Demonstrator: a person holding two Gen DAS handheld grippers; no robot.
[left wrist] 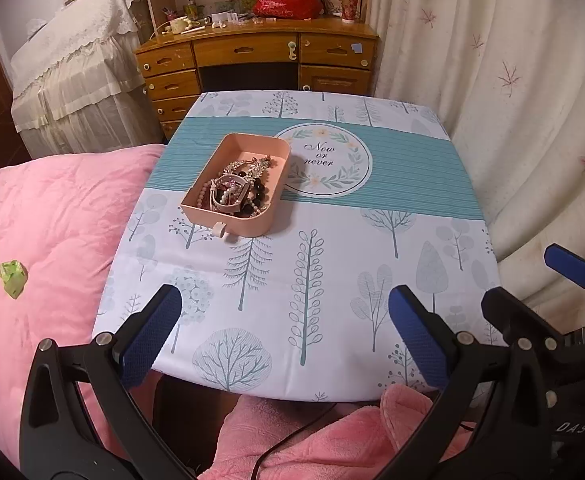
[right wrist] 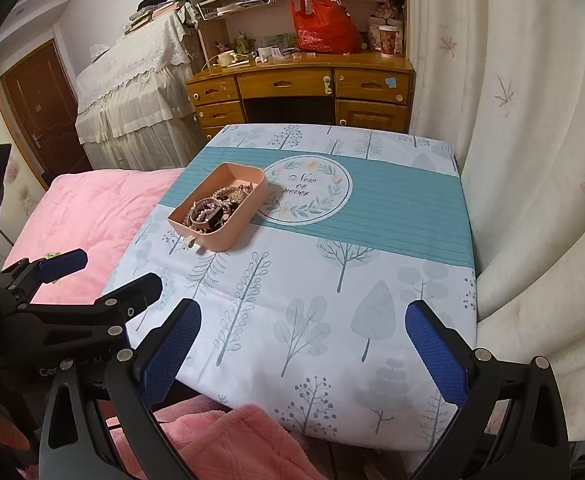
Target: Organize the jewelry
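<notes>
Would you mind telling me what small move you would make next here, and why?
Probably advance the left gripper toward the pink tray. Both grippers are open and empty near the table's front edge, the tangled jewelry sits untouched in the tray, and the tray lies toward the left side.

Counted on one table [left wrist: 332, 352]: one pink tray [left wrist: 248, 225] holding a tangle of jewelry [left wrist: 238, 188] too heaped for pieces to be numbered, one round printed emblem [left wrist: 324, 160] on the cloth, and two grippers, left [left wrist: 284, 332] and right [right wrist: 304, 344], each two-fingered.
</notes>
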